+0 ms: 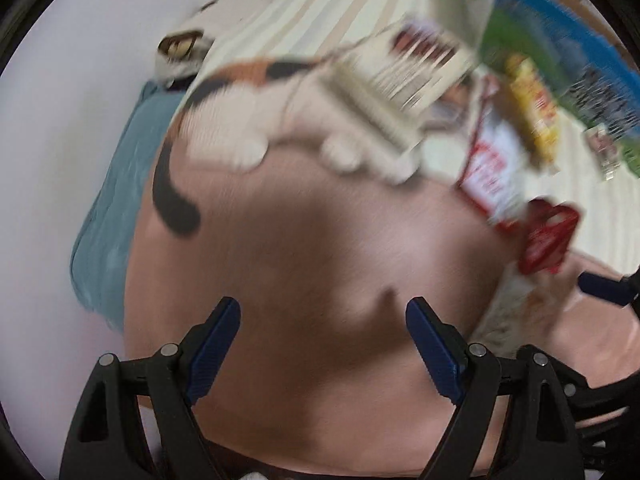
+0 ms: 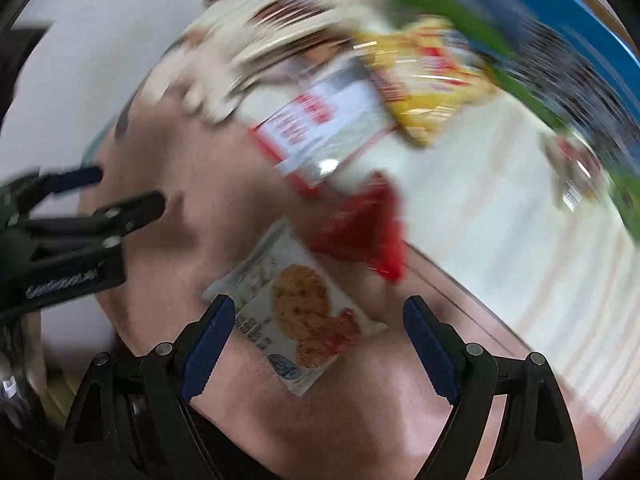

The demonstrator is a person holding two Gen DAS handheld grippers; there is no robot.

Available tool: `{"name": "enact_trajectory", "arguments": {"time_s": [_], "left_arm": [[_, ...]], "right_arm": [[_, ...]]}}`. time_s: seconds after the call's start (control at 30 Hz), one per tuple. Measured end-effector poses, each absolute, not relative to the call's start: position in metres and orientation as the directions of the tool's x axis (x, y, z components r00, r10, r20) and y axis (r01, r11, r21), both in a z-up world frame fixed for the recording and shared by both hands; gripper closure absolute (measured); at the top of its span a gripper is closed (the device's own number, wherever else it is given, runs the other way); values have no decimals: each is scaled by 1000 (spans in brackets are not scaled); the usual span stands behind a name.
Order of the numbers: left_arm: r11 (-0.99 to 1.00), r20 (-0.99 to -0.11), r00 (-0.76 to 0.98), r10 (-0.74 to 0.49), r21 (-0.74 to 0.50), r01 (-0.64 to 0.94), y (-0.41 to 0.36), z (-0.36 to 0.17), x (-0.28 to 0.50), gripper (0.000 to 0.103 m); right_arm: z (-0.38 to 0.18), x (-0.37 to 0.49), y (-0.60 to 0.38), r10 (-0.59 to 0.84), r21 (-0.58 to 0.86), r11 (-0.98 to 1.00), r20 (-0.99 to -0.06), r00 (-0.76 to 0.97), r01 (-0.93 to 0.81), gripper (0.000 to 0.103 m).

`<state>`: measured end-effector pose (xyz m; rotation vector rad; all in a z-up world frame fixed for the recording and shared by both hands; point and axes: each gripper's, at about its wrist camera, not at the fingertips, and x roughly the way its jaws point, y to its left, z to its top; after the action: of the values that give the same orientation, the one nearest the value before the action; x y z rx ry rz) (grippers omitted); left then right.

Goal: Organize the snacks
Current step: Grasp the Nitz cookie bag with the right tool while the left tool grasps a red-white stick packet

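Note:
Both views are motion-blurred. Snack packs lie on a cat-printed cloth (image 1: 304, 240). In the right wrist view a white cookie packet (image 2: 296, 312) lies just ahead of my open, empty right gripper (image 2: 320, 316), with a red packet (image 2: 360, 228), a red-and-white pack (image 2: 320, 128) and a yellow bag (image 2: 432, 84) beyond. In the left wrist view my left gripper (image 1: 322, 316) is open and empty over bare cloth; the red packet (image 1: 548, 240), red-and-white pack (image 1: 496, 172) and yellow bag (image 1: 532, 108) lie to its right. The left gripper (image 2: 128, 192) also shows at the right view's left edge.
A slatted cream basket (image 1: 400, 92) sits at the back, also in the right wrist view (image 2: 256, 28). A blue-and-green box (image 1: 580, 52) lies at the far right. A small wrapped item (image 2: 576, 172) lies on the striped cloth. A teal cloth (image 1: 116, 208) lies left.

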<state>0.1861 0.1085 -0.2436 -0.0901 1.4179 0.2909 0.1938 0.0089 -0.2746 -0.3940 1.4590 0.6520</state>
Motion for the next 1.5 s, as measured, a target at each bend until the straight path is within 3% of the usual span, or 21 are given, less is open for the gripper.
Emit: {"name": "enact_trajectory", "arguments": {"time_s": [0.27, 0.37, 0.63, 0.8, 0.9, 1.03, 1.07, 1.33, 1.43, 1.47, 1.5], "left_arm": [[958, -989, 77, 124, 99, -269, 119, -267, 175, 18], [961, -987, 84, 135, 110, -255, 116, -265, 177, 18], [975, -975, 144, 171, 147, -167, 87, -244, 197, 18], [986, -966, 204, 159, 143, -91, 57, -226, 221, 18], [989, -963, 223, 151, 144, -46, 38, -220, 240, 18], [989, -969, 204, 139, 148, 28, 14, -224, 273, 18], [987, -971, 192, 141, 154, 53, 8, -228, 281, 18], [964, -986, 103, 134, 154, 215, -25, -268, 325, 18], [971, -985, 132, 113, 138, 195, -21, -261, 329, 34], [972, -984, 137, 113, 138, 189, -18, -260, 330, 46], [973, -983, 142, 117, 142, 184, -16, -258, 326, 50]], "right_arm": [[-315, 163, 55, -3, 23, 571, -1000, -30, -821, 16], [-321, 166, 53, -25, -10, 613, -1000, -7, -790, 27], [-302, 200, -32, 83, 82, 925, -996, -14, -370, 29], [-287, 217, -119, 250, 250, 968, -968, 9, 25, 29], [-281, 224, -162, 249, 257, 947, -966, 62, 193, 29], [-291, 231, -189, 246, 246, 924, -969, 38, 292, 26], [-292, 237, -199, 255, 253, 921, -966, 33, 297, 22], [-294, 245, -159, 218, 217, 946, -976, 22, 240, 18], [-305, 250, -128, 144, 144, 974, -989, 13, 176, 18], [-305, 250, -122, 119, 121, 980, -993, 20, 156, 23], [-305, 249, -115, 86, 89, 987, -996, 29, 136, 28]]}}
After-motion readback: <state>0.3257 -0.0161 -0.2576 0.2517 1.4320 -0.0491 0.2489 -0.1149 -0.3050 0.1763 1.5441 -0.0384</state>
